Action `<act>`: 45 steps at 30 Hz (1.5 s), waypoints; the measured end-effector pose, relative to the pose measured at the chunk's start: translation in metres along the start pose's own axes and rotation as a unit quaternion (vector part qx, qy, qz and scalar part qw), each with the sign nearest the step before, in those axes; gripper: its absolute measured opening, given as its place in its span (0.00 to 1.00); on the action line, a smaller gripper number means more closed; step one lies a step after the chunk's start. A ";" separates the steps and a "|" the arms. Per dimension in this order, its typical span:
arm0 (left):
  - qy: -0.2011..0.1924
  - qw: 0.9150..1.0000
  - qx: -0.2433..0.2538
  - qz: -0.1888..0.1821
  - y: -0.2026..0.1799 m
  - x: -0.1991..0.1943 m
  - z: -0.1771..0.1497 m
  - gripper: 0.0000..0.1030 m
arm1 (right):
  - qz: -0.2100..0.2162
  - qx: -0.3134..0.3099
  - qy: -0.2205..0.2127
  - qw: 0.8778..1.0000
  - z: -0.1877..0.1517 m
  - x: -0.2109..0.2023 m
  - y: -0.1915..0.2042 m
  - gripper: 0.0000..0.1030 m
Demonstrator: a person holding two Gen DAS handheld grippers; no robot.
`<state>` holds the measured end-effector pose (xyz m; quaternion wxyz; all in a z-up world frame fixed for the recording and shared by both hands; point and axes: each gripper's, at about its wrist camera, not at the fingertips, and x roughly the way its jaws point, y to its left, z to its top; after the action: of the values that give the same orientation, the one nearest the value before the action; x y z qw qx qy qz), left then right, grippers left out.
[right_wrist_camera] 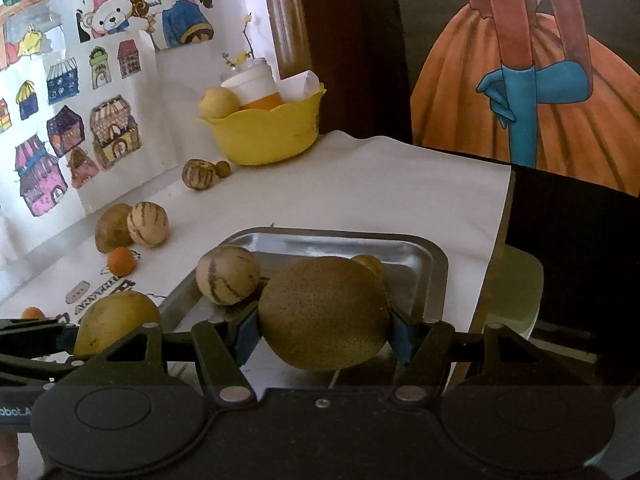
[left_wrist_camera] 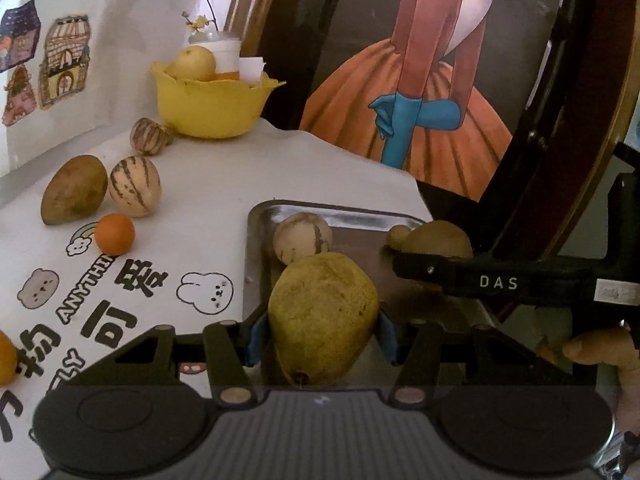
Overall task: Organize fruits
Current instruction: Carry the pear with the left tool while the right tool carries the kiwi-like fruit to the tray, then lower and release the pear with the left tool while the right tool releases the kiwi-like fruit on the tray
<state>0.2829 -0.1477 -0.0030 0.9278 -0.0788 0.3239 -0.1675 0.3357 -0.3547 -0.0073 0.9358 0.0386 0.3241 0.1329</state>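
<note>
1. Currently both claws carry fruit over the metal tray (right_wrist_camera: pixel 434 264), lower centre of each frame. Left claw (left_wrist_camera: pixel 322 330) pinches a yellow-green pear (left_wrist_camera: pixel 323 318), stem end toward the camera; right claw (right_wrist_camera: pixel 324 330) pinches a brown kiwi (right_wrist_camera: pixel 324 312).
2. Already in the tray: a striped pepino melon (left_wrist_camera: pixel 302 238) at its near-left part and a small brownish fruit (right_wrist_camera: pixel 370 264) behind the kiwi, mostly blocked.
3. Loose on the white surface (left_wrist_camera: pixel 224 184), left side of frame: a brown mango-like fruit (left_wrist_camera: pixel 74 190) touching a second striped melon (left_wrist_camera: pixel 135 185), a small orange (left_wrist_camera: pixel 115 234) just below them, a third striped melon (left_wrist_camera: pixel 147 136) beside the yellow bowl (left_wrist_camera: pixel 212 108) at upper left. The bowl holds a yellow pear-like fruit and an orange one.
4. Step in hand, as I judge it: gathering fruit into the tray, with several left to move. Next move calls for lowering each fruit onto bare tray floor clear of the melon, then opening the pads; round fruit may roll.
5. Hard to tell: whether either held fruit touches the tray floor; an orange fruit at the far left edge is cut off.
</note>
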 end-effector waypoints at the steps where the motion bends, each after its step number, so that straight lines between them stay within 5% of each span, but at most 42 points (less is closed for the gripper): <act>1: 0.002 1.000 0.000 0.001 0.000 0.002 0.000 0.57 | -0.001 0.000 0.000 1.000 0.000 0.001 0.000 0.64; 39: 0.018 0.999 0.028 0.001 -0.009 0.008 -0.008 0.59 | -0.007 -0.009 0.021 1.000 0.000 0.006 -0.003 0.65; 45: 0.007 1.000 0.025 0.002 -0.009 -0.007 -0.009 0.66 | 0.004 0.001 0.009 1.000 0.003 -0.009 -0.004 0.72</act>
<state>0.2697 -0.1534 -0.0038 0.9276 -0.0539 0.3263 -0.1739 0.3317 -0.3612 -0.0004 0.9325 0.0399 0.3321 0.1365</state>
